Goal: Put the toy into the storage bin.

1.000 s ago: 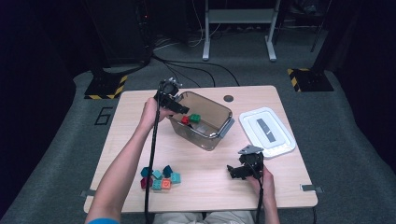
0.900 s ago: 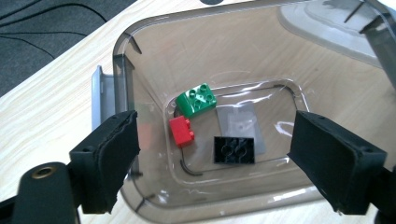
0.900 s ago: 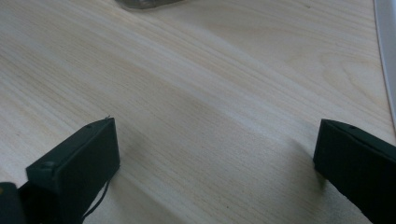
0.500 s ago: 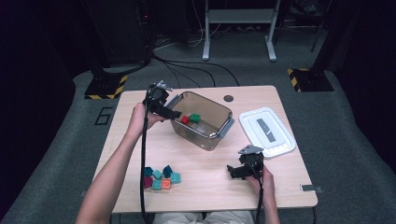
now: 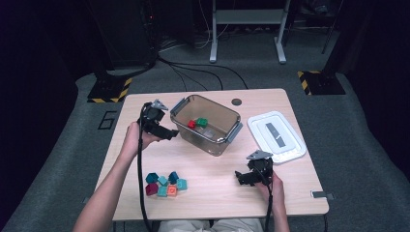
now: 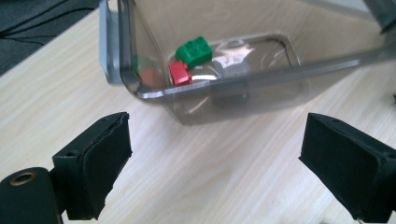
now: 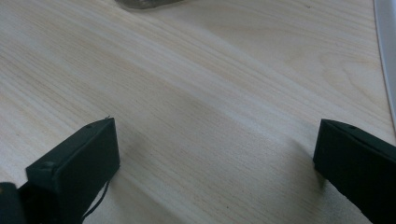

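Now the left tongs [image 5: 170,134] hang just beside the near-left wall of the clear bin [image 5: 220,143], outside it and above the tabletop [image 5: 208,193]. Its jaws stand wide apart, having just been opening, and nothing lies between them; in the left gripper view the left tongs [image 6: 212,163] frame only bare wood in front of the bin [image 6: 261,98]. Inside the bin, on its floor, a green brick [image 5: 202,122] and a red brick [image 5: 192,124] lie touching each other; the left gripper view shows the green brick [image 6: 194,50] farther off and the red brick [image 6: 180,73] nearer, both close to the bin's grey latch side.

The right tongs [image 5: 240,177] rest low over the near-right part of the tabletop, well apart from the bin. Its jaws are likewise spread wide and empty; the right gripper view shows the right tongs [image 7: 215,158] over plain wood grain.

A white lid [image 5: 276,136] lies flat to the right of the bin, near it. A cluster of small bricks [image 5: 167,183], teal, dark red and orange, sits at the near-left of the tabletop.
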`<act>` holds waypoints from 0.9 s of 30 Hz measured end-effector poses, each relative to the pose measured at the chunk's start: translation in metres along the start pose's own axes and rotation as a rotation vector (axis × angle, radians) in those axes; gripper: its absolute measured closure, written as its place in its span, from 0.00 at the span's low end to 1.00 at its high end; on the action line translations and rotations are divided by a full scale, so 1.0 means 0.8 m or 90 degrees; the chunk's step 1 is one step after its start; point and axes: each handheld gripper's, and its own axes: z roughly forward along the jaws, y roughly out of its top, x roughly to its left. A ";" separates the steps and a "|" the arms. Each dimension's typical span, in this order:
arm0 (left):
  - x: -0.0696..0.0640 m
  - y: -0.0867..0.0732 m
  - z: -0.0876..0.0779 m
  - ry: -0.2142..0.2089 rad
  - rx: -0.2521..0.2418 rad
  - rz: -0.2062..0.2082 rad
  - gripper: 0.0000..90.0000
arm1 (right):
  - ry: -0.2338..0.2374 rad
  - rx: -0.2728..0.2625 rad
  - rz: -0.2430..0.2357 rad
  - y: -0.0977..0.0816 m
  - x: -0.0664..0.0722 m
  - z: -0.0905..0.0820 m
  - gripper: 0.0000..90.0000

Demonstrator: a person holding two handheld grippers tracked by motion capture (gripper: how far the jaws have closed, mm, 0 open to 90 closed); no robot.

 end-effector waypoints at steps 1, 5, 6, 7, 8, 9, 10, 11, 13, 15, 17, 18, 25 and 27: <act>-0.001 -0.005 0.000 -0.002 0.006 0.000 0.09 | 0.000 0.000 -0.003 0.000 0.000 0.000 0.00; -0.004 -0.024 0.004 -0.008 0.019 0.000 0.09 | 0.000 0.001 -0.001 0.000 0.000 0.000 0.00; -0.006 -0.030 0.006 -0.010 0.019 -0.003 0.09 | 0.001 0.000 0.000 0.000 0.000 0.000 0.00; -0.007 -0.033 0.007 -0.012 0.022 -0.003 0.09 | 0.000 0.000 0.003 0.000 0.000 0.000 0.00; -0.008 -0.037 0.009 -0.012 0.025 -0.002 0.09 | 0.001 0.000 0.003 0.000 0.000 0.000 0.00; -0.010 -0.041 0.011 -0.013 0.027 -0.002 0.09 | 0.000 0.000 0.003 0.000 0.000 0.000 0.00; -0.012 -0.044 0.014 -0.018 0.032 -0.002 0.09 | 0.000 0.000 0.001 0.000 0.000 0.000 0.00; -0.015 -0.048 0.017 -0.023 0.039 0.001 0.09 | 0.000 0.000 0.003 0.000 0.000 0.000 0.00; -0.021 -0.057 0.023 -0.026 0.045 0.001 0.10 | 0.000 0.000 0.003 0.000 0.000 0.000 0.00; -0.028 -0.066 0.031 -0.035 0.054 0.000 0.09 | 0.000 0.001 0.001 0.000 0.000 0.000 0.00; -0.035 -0.075 0.038 -0.042 0.070 0.007 0.09 | 0.000 0.000 0.003 0.000 0.000 0.000 0.00; -0.038 -0.079 0.041 -0.045 0.079 0.012 0.09 | 0.000 0.000 0.000 0.000 0.000 0.000 0.00; -0.053 -0.102 0.056 -0.063 0.113 0.019 0.09 | 0.001 0.000 0.003 0.000 0.000 0.000 0.00; -0.056 -0.106 0.058 -0.066 0.116 0.020 0.09 | 0.001 0.000 0.003 0.000 0.000 0.000 0.00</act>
